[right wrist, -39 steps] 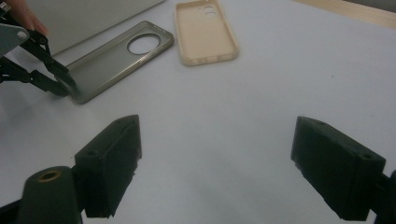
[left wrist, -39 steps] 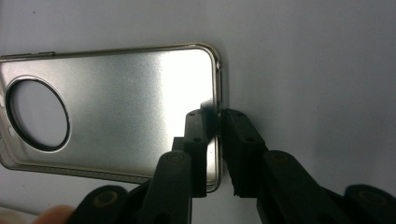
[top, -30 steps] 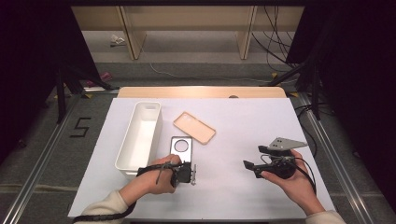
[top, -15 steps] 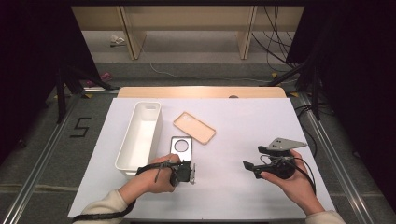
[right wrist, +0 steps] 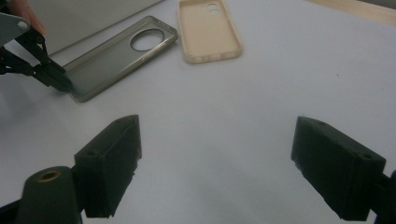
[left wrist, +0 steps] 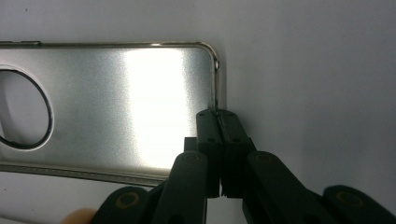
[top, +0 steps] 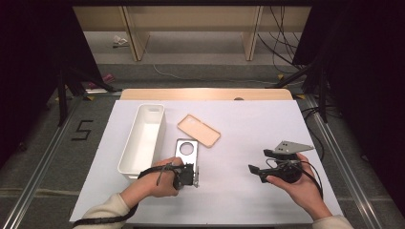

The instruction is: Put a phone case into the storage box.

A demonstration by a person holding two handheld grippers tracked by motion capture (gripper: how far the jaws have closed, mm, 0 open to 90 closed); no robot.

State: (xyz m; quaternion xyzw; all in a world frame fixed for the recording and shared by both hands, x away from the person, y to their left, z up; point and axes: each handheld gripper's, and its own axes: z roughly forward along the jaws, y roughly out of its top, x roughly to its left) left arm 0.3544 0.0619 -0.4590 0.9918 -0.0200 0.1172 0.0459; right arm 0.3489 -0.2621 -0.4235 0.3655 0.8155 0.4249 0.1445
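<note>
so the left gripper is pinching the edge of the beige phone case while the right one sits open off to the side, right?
Not the beige one. The left gripper is shut on the rim of the silver phone case, as the left gripper view shows. The beige phone case lies untouched beyond it. The right gripper does sit open.

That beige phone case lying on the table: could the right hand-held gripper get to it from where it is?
Probably yes. The right hand-held gripper is open, and bare white table lies between it and the beige phone case. The silver case sits off to one side.
</note>
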